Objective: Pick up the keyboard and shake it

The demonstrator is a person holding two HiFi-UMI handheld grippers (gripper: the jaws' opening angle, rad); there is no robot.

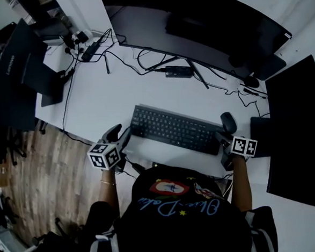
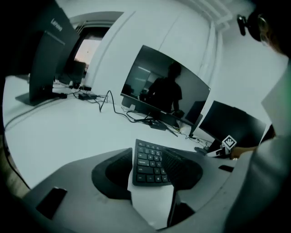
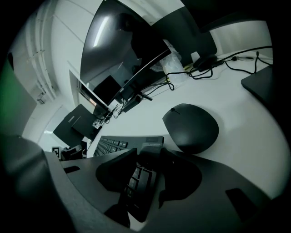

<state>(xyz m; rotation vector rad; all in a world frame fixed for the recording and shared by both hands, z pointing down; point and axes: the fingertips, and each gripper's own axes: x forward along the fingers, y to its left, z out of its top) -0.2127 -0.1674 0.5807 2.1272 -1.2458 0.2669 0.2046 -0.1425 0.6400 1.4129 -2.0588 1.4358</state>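
1. left gripper [image 1: 120,135]: jaws spread, nothing clamped. It sits at the left end of the keyboard [image 1: 174,129], which shows between the jaws; probably staged for a grasp.
2. keyboard: flat on the white desk [image 1: 101,94], not yet lifted.
3. right gripper [image 1: 223,141]: jaws apart, straddling the right end, no squeeze evident. A hold at 2 ends would suit shaking.
4. mouse [image 3: 191,127]: just beside that end, a bump risk.

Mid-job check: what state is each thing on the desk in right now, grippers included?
keyboard: flat on the desk, not lifted.
left gripper: open, keyboard's left end between its jaws.
right gripper: open, keyboard's right end between its jaws.
mouse: resting beside the keyboard's right end.
curved monitor: screen dark.
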